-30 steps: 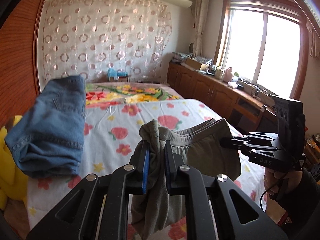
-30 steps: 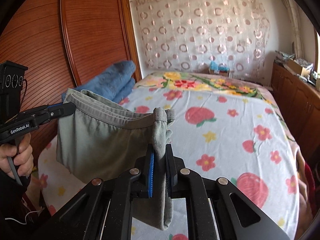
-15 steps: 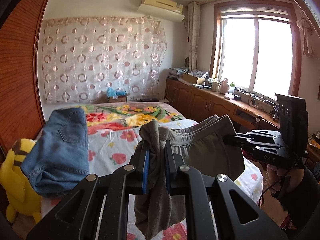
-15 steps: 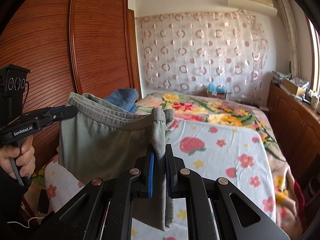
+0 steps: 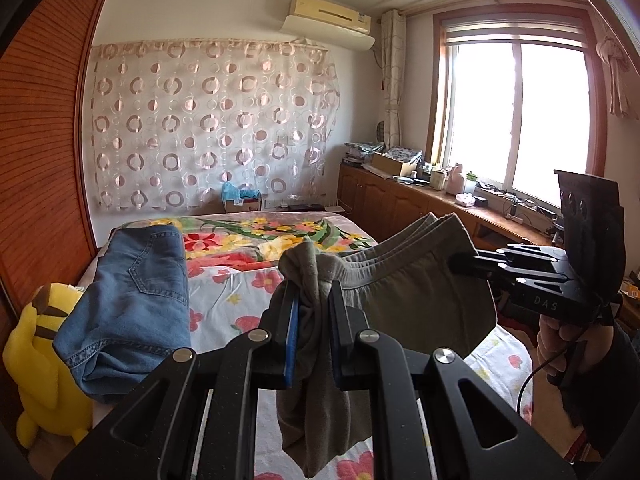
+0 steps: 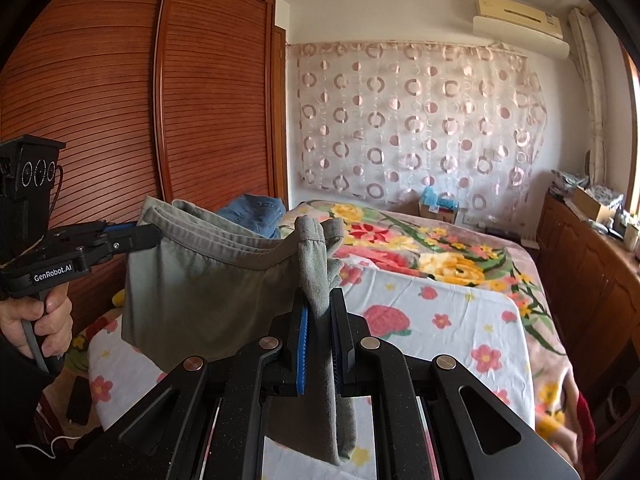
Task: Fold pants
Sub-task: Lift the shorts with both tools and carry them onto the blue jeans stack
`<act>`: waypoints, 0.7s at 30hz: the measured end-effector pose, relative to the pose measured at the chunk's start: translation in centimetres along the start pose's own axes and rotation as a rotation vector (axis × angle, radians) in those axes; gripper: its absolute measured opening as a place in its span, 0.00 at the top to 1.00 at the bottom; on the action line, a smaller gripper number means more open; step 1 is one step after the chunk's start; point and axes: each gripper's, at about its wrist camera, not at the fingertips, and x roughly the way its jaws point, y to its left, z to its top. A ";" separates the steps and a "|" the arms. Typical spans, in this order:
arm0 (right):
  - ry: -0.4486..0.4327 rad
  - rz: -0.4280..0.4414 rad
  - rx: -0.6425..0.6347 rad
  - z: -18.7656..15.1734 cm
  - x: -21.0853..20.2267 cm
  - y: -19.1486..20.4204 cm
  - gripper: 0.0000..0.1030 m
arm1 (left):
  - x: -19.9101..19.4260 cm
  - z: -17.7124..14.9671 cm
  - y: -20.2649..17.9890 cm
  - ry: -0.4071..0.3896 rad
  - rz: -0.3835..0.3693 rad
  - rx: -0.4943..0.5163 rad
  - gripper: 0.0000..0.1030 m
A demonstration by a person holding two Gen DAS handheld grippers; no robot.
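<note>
Left wrist view, left gripper (image 5: 312,300) and right gripper (image 5: 460,262) fingers clenched on olive-grey cotton pants (image 5: 420,300) waistband, held level above floral-sheet bed (image 5: 224,304).

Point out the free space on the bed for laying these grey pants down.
Free: the strawberry-print sheet between the hanging grey pants and the floral blanket. Crowded: the wardrobe-side edge, taken by folded jeans and a yellow plush toy.

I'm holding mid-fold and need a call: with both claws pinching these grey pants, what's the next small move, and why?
Probably lower both together onto the bed. The left claw and right claw each pinch an end of the grey pants, already doubled and hanging above the floral sheet.
</note>
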 end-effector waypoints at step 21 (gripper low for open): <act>0.054 0.073 -0.100 4.2 7.7 -1.0 0.91 | 2.2 -0.4 6.2 0.030 0.101 -0.076 0.87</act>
